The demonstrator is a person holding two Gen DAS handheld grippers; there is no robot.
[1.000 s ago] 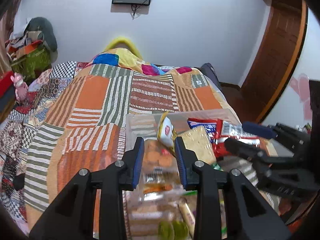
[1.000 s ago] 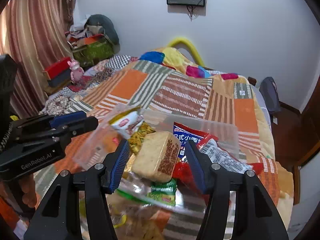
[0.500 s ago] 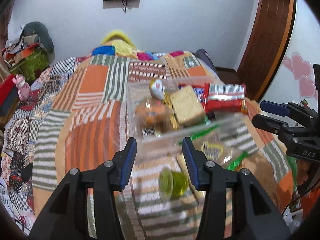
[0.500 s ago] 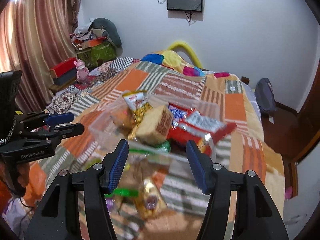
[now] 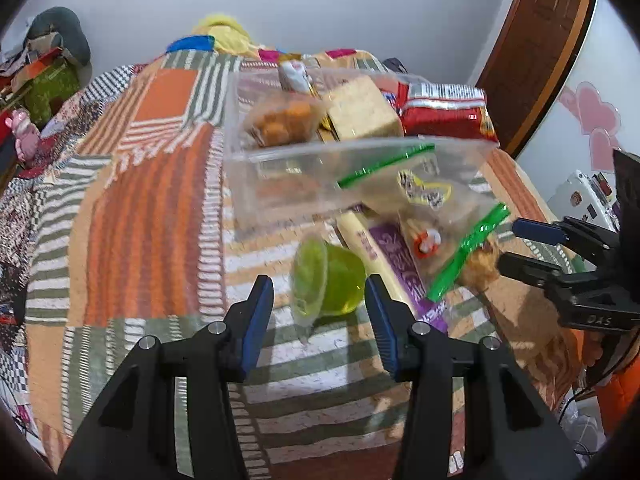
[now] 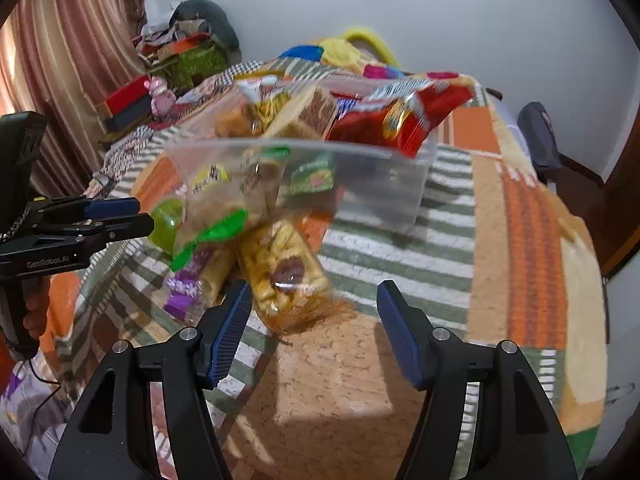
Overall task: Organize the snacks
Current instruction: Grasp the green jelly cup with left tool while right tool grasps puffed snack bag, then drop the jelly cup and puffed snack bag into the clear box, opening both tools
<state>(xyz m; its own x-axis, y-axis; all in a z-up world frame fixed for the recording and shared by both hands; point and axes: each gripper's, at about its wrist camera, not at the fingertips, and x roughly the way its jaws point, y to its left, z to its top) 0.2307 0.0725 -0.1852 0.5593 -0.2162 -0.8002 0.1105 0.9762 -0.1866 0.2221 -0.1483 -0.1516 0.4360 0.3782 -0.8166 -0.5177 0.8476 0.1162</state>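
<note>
A clear plastic bin [image 5: 256,184] [image 6: 384,184] sits on the patchwork bedspread, filled with snacks: a red packet [image 5: 444,114] [image 6: 404,118], a square tan cracker pack [image 5: 364,110] and a bag of orange biscuits [image 5: 282,120]. In front of it lie a green jelly cup [image 5: 330,278] [image 6: 166,224], a purple-wrapped bar [image 5: 396,268], zip bags with green seals [image 5: 436,196] and a yellow snack pack [image 6: 282,268]. My left gripper [image 5: 320,316] is open, just short of the jelly cup. My right gripper [image 6: 314,326] is open, just short of the yellow pack.
The bedspread [image 5: 152,208] stretches left and back to a yellow pillow [image 5: 224,34]. Cluttered boxes and a pink toy [image 6: 160,92] stand off the bed's left. A wooden door [image 5: 536,40] is at right.
Both grippers have pulled back and tilted down from the bin to the loose snacks in front of it. Both have opened wider.
</note>
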